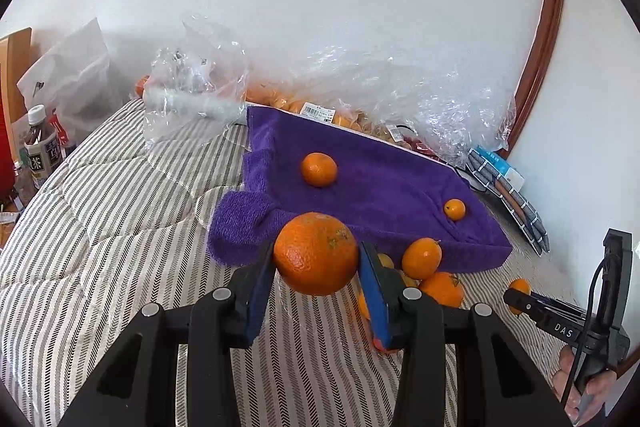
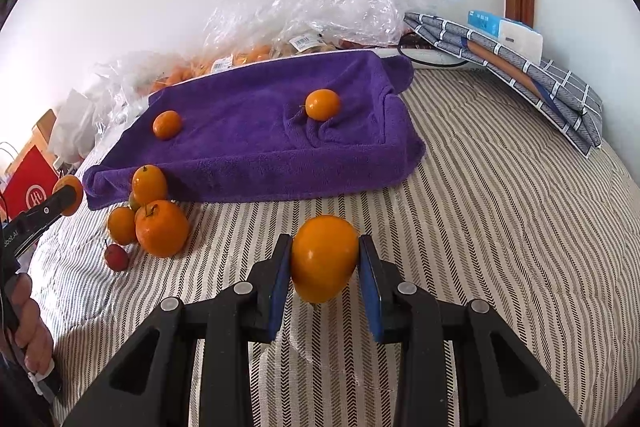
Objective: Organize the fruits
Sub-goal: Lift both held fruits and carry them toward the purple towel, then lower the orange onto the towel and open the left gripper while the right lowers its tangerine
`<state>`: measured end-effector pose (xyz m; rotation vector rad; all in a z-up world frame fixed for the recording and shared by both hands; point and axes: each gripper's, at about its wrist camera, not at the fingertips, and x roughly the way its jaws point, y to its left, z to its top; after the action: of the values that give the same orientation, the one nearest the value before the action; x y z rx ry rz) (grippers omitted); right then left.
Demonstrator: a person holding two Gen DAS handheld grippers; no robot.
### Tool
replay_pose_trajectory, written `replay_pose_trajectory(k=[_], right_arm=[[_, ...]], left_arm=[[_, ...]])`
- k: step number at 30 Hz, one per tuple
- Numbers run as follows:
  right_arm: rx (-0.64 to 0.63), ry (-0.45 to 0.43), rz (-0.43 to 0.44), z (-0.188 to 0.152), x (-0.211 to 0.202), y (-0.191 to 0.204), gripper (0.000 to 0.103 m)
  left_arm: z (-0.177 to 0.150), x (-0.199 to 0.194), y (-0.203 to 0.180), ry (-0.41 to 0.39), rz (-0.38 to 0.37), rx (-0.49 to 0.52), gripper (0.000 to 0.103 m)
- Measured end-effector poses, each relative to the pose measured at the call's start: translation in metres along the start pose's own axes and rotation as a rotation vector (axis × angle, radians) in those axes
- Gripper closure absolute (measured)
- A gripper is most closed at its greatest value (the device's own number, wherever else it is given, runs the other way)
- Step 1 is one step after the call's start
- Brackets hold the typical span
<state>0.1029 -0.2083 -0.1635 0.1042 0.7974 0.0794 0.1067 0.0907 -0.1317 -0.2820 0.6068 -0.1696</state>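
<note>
While both my grippers hang loaded above the striped bedcover [image 2: 500, 211], the purple towel [image 2: 260, 131] lies ahead of and beyond each. My left gripper [image 1: 316, 259] clamps a rough-skinned orange [image 1: 316, 253]; my right gripper [image 2: 325, 263] pinches a smooth yellow-orange fruit [image 2: 324, 257]. From the left fingers the towel's near edge sits just behind the orange, so I judge that hand nearer for the next placement.
</note>
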Motion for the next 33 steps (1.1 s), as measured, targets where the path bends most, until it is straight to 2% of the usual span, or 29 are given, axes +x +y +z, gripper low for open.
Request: replay_pose_trajectory(k=[5, 9, 16, 20, 23, 33], right_arm=[[0.034, 0.004, 0.020, 0.002, -0.008, -0.004, 0.071], [0.042, -0.027, 0.006, 0.013, -0.020, -0.005, 0.071], [0.045, -0.073, 0.031, 0.036, -0.038, -0.002, 0.071], [0.038, -0.084, 0.033, 0.042, -0.041, 0.001, 0.071], [0.032, -0.094, 0.039, 0.048, -0.042, 0.001, 0.071], [0.006, -0.124, 0.041, 0.084, -0.028, 0.002, 0.071]], left_arm=[[0.001, -0.002, 0.002, -0.008, -0.008, -0.012, 0.063], [0.002, -0.002, 0.006, -0.003, -0.019, -0.036, 0.063], [0.003, -0.006, 0.004, -0.020, -0.010, -0.029, 0.063], [0.008, -0.005, 0.010, -0.002, -0.016, -0.074, 0.063], [0.020, -0.008, 0.012, -0.002, -0.017, -0.095, 0.063], [0.065, 0.007, -0.003, -0.036, 0.012, -0.045, 0.063]])
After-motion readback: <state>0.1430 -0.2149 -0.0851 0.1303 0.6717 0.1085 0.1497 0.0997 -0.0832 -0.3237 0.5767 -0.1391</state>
